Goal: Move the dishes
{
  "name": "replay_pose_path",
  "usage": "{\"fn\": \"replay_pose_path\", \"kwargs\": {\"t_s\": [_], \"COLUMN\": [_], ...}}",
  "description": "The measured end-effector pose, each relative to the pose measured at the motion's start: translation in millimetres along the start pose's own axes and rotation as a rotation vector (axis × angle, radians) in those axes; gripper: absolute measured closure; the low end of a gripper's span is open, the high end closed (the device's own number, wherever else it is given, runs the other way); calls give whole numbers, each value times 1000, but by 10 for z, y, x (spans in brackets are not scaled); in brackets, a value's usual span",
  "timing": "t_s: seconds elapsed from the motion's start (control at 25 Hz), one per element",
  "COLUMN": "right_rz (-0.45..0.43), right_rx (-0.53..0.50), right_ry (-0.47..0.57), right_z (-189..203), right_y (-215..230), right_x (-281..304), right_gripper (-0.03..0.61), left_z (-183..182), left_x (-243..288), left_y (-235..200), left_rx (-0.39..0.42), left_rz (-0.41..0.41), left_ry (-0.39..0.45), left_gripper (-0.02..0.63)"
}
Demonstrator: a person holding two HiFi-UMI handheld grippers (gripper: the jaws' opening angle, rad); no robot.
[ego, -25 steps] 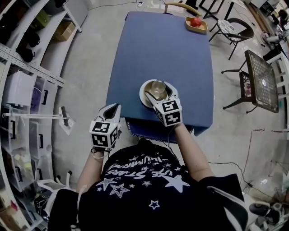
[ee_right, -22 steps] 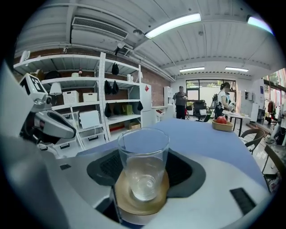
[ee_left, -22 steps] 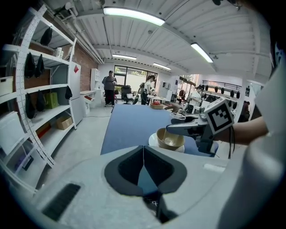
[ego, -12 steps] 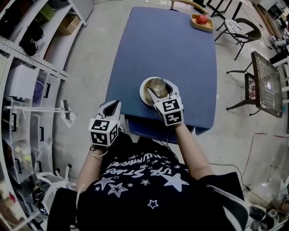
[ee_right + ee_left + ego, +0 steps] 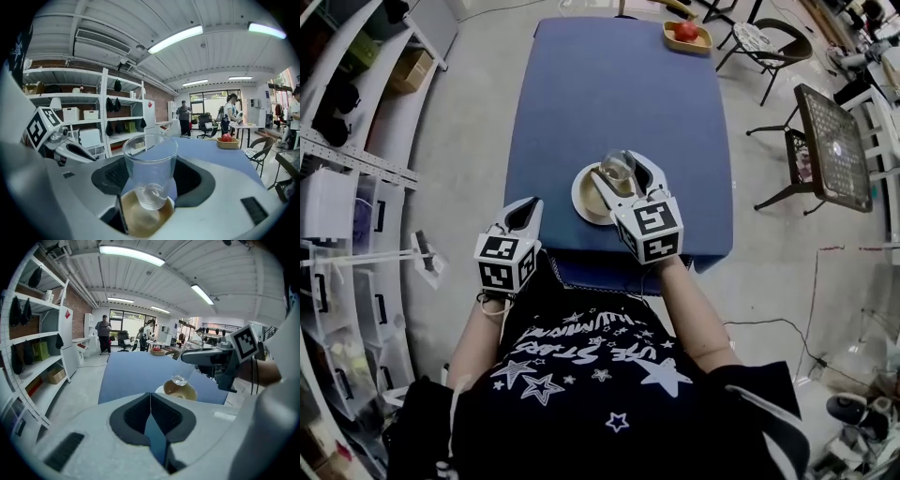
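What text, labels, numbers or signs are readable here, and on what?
Nothing reads cleanly.
White lettering among stars on the shirt: upside down and warped, not legible for certain.
Cubes on the left gripper and right gripper: square marker patterns, no words.
The red sign on the white cabinet: too small.
No print on the glass or plate.

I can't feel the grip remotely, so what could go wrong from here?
The smooth glass is held only by the right tongs over the bowl; it might slip and strike it. The bowl sits near the front edge of the table, so a bump could push it off.
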State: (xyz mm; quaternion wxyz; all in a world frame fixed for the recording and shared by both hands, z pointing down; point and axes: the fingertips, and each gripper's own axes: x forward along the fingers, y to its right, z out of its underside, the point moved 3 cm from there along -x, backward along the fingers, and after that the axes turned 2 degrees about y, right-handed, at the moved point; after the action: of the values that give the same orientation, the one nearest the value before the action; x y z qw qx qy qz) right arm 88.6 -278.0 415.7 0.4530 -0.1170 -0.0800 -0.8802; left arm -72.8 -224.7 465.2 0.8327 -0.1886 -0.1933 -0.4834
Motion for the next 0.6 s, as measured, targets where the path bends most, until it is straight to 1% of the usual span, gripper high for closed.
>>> {"fn": "replay_pose_path", "kwargs": {"t_s": [0.16,0.28,0.48,0.6], "right_rz": [75,148,274,311], "right_rx": [6,22,35,57], "right_ry": [20,14,-24,-39], "right_z": [-176,-206,-33,107], "right_y": [212,438,820,975], "right_x": [15,56,161,245], "right_gripper": [295,295,295,295], "left_z": [-138,-196,-211,-190], "left_x": [196,324,473,540], "left_y": [-83,-137,-299,-392], "left_rx": [23,41,37,43], "left_rz": [61,106,150,165], "left_ry": [-3,-23,-48,-62], "left_gripper": [594,594,594,594]}}
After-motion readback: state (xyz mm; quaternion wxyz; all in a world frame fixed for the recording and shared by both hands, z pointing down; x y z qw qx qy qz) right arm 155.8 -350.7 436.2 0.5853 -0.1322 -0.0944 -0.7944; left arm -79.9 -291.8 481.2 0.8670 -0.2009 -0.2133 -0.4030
